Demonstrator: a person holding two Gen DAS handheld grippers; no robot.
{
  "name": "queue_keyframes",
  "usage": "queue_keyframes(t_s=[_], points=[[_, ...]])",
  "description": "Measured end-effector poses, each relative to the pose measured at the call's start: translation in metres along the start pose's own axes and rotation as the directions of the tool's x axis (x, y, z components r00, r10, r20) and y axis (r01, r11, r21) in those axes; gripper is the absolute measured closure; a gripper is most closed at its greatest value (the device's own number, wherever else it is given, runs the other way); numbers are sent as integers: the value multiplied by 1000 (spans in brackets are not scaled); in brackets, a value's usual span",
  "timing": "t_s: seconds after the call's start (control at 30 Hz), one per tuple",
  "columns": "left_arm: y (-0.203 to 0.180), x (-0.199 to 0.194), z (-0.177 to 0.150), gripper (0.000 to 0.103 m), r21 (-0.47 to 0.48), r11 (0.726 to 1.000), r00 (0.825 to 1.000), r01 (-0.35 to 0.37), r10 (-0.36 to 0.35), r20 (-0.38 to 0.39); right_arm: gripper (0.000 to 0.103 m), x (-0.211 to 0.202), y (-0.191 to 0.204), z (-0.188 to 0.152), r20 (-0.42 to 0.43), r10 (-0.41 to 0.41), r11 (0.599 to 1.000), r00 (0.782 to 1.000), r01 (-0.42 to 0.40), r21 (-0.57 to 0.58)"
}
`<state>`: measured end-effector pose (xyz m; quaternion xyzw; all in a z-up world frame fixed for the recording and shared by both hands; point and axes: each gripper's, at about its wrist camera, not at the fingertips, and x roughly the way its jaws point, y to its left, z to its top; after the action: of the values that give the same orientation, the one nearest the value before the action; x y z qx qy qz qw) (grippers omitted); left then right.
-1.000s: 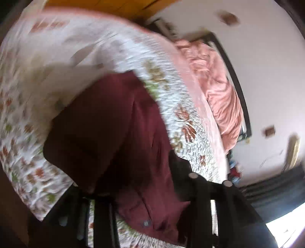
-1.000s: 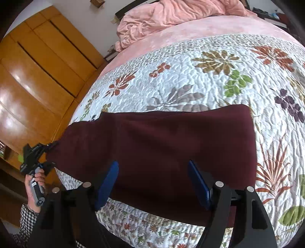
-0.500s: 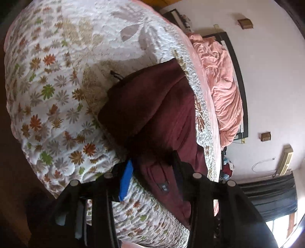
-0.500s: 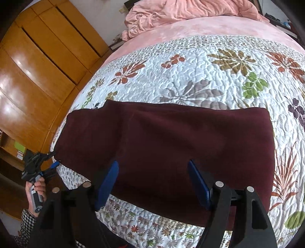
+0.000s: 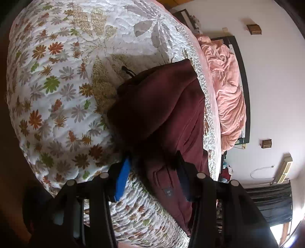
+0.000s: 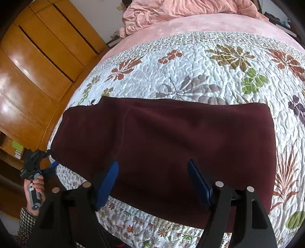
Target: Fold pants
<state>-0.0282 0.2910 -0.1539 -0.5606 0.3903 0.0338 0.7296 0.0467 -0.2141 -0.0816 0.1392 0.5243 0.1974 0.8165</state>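
The maroon pants point(image 6: 171, 145) lie folded in a wide band across the floral quilt, near the bed's front edge. My right gripper point(image 6: 152, 171) is open and empty, hovering over their near edge. In the left wrist view the pants point(image 5: 164, 118) lie in stacked layers, a black drawstring poking out at the far end. My left gripper point(image 5: 152, 167) is open, its fingers on either side of the pants' end at the bed's edge. It also shows in the right wrist view point(image 6: 47, 164), held in a hand at the pants' left end.
The floral quilt point(image 6: 209, 63) covers the bed, with a pink sheet and a bunched pink blanket point(image 6: 181, 11) behind it. A wooden wardrobe point(image 6: 38, 66) stands to the left. Dark curtains point(image 5: 270, 202) hang by a window.
My left gripper has let go of the pants' end, opened and drawn back to the bed's edge. The pants now lie flatter on the quilt. My right gripper has stayed open.
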Motion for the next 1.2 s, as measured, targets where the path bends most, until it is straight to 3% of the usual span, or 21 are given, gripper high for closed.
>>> queue_keyframes(t_s=[0.3, 0.5, 0.6, 0.83, 0.9, 0.93, 0.97, 1.07, 1.2], points=[[10, -7, 0, 53, -35, 999, 999, 20, -18, 42, 27, 7, -5, -2, -15, 3, 1000, 1000, -3, 15], [-2, 2, 21, 51, -23, 995, 995, 94, -93, 44, 27, 10, -7, -4, -27, -7, 1000, 1000, 7, 19], [-3, 8, 31, 51, -50, 985, 986, 164, -163, 32, 27, 10, -7, -2, -24, -4, 1000, 1000, 4, 22], [-16, 21, 35, 40, -9, 998, 997, 66, -66, 44, 27, 16, -3, -1, -37, -7, 1000, 999, 7, 10], [-24, 19, 30, 49, 37, 998, 997, 44, -47, 69, 27, 17, 0, -1, -39, -6, 1000, 999, 6, 2], [-29, 19, 28, 67, 80, 997, 997, 24, -30, 77, 27, 18, 2, -1, -41, -3, 1000, 999, 3, -1], [-31, 19, 27, 71, 100, 995, 997, 15, -23, 80, 27, 19, 4, 0, -43, 1, 1000, 999, -1, -3], [-29, 16, 25, 77, 80, 996, 995, 29, -37, 93, 27, 22, 12, 3, -45, 5, 1000, 999, -6, -21], [-45, 6, 17, 80, 159, 984, 985, 75, -98, 139, 27, 26, 21, 5, -52, 4, 999, 999, -7, -46]])
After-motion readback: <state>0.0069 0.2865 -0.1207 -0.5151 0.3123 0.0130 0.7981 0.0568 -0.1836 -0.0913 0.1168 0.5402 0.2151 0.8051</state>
